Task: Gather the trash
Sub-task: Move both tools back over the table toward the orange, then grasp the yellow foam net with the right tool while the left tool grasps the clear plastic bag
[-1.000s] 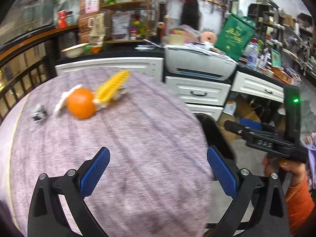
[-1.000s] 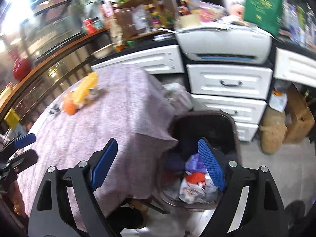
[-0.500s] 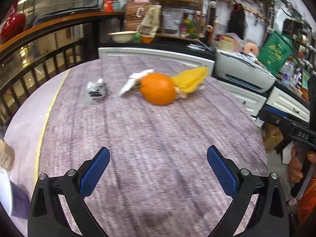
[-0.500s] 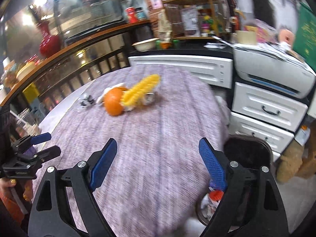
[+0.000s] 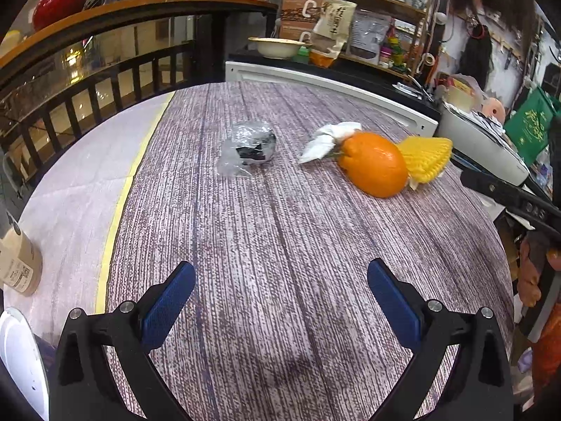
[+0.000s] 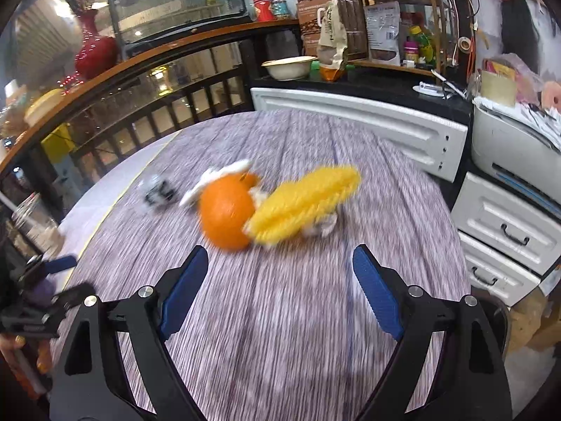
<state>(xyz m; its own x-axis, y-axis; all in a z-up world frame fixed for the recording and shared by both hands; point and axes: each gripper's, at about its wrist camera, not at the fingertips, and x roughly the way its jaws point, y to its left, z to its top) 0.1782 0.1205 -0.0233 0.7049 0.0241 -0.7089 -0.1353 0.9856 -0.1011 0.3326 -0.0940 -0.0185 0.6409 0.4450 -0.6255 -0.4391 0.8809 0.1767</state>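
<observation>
Both grippers, left gripper (image 5: pixel 280 296) and right gripper (image 6: pixel 279 282), gaped wide and empty over the table (image 5: pixel 280 231). Beside the orange (image 5: pixel 374 165) lay yellow foam netting (image 5: pixel 426 158), a white tissue (image 5: pixel 328 139) and crumpled plastic (image 5: pixel 249 144).

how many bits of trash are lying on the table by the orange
3: a crumpled clear plastic wrapper left of the orange, a white tissue touching its far-left side, and a yellow foam fruit net against its right. More may hide behind the orange.
</observation>
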